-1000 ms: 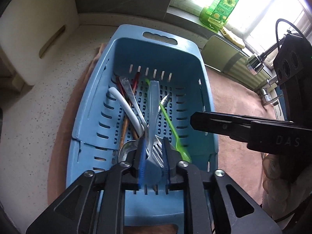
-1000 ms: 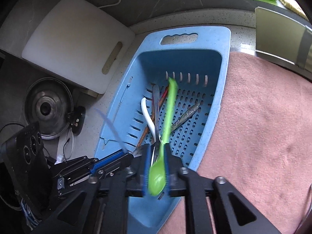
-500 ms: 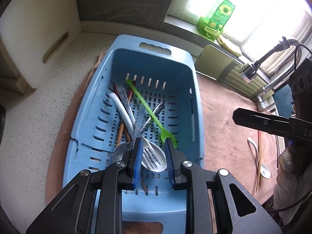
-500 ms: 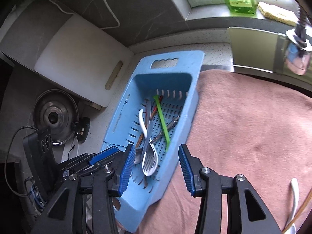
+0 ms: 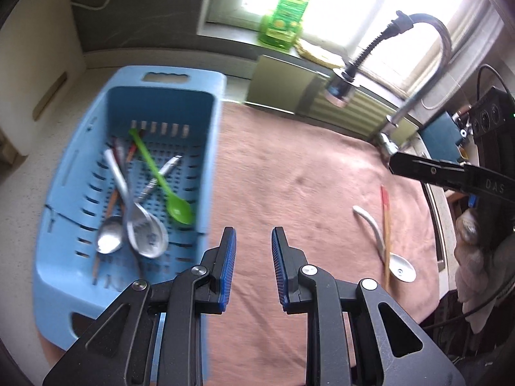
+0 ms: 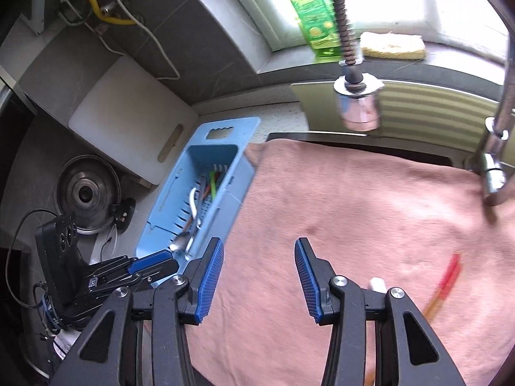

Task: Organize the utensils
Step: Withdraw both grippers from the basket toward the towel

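Observation:
A blue slotted basket (image 5: 212,167) (image 6: 239,183) lies at the left of a pink towel (image 5: 289,173) (image 6: 354,212). In it lie a green spoon (image 5: 178,210), a slotted metal spoon (image 5: 148,234), a metal spoon (image 5: 109,241) and other utensils. On the towel at the right lie a white spoon (image 5: 383,247) and red-tipped chopsticks (image 5: 385,222) (image 6: 445,281). My left gripper (image 5: 253,247) is open and empty above the towel beside the basket's right wall. My right gripper (image 6: 259,270) is open and empty above the towel; its fingers (image 5: 428,170) show in the left wrist view.
A tap with a spray head (image 5: 341,90) (image 6: 357,106) hangs over the back of the towel. A green bottle (image 5: 286,16) and a sponge (image 6: 391,45) stand on the window sill. A white cutting board (image 6: 128,119) and a pan lid (image 6: 85,193) are left of the basket.
Both grippers let go of their spoons, the slotted metal one and the green one, into the basket and opened. Both have drawn back and swung right over the towel.

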Demonstrator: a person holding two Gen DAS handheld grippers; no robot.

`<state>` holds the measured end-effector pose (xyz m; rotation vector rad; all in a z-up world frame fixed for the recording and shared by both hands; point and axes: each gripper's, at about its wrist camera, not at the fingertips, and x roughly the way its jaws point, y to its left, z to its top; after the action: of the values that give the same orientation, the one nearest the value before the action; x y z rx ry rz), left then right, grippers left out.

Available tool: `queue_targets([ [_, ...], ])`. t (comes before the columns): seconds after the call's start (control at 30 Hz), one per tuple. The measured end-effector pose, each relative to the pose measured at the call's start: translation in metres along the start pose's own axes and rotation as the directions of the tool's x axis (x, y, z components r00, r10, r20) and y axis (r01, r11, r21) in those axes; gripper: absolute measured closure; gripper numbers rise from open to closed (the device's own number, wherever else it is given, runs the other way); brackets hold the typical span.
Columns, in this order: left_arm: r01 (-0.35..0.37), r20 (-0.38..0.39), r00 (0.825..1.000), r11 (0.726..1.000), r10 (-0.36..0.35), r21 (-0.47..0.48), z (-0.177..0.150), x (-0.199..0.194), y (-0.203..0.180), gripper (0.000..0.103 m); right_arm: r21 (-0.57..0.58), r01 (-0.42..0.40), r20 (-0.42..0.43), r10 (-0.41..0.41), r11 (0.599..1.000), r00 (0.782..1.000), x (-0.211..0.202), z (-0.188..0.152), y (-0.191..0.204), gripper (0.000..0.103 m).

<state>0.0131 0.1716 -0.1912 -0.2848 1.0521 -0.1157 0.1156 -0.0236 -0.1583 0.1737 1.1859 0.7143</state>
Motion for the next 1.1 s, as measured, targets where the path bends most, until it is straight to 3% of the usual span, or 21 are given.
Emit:
queue_targets([
  [0.3,0.073,-0.027,0.997,0.995,-0.071,0.07,-0.016,0.014,-0.068,0.082,0.023,0.069,0.014,-0.07,0.997,0.997,-0.046,-0.012,-0.057,0.061],
  [0.6,0.138,-0.102,0.987,0.982,-0.126,0.125,-0.035,0.037,-0.121,0.082,0.106,0.085,-0.039,-0.081,0.991,0.996,-0.056,-0.034,-0.11,0.061],
  [0.93,0.219,-0.225,0.958,0.958,-0.175,0.187,-0.049,0.07,-0.167,0.082,0.238,0.042,-0.119,-0.014,0.97,0.993,-0.041,-0.053,-0.157,0.061],
  [1.1,0.233,-0.282,0.945,0.947,-0.167,0.22,-0.054,0.083,-0.179,0.082,0.291,0.012,-0.159,0.036,0.957,0.987,-0.027,-0.06,-0.168,0.068],
])
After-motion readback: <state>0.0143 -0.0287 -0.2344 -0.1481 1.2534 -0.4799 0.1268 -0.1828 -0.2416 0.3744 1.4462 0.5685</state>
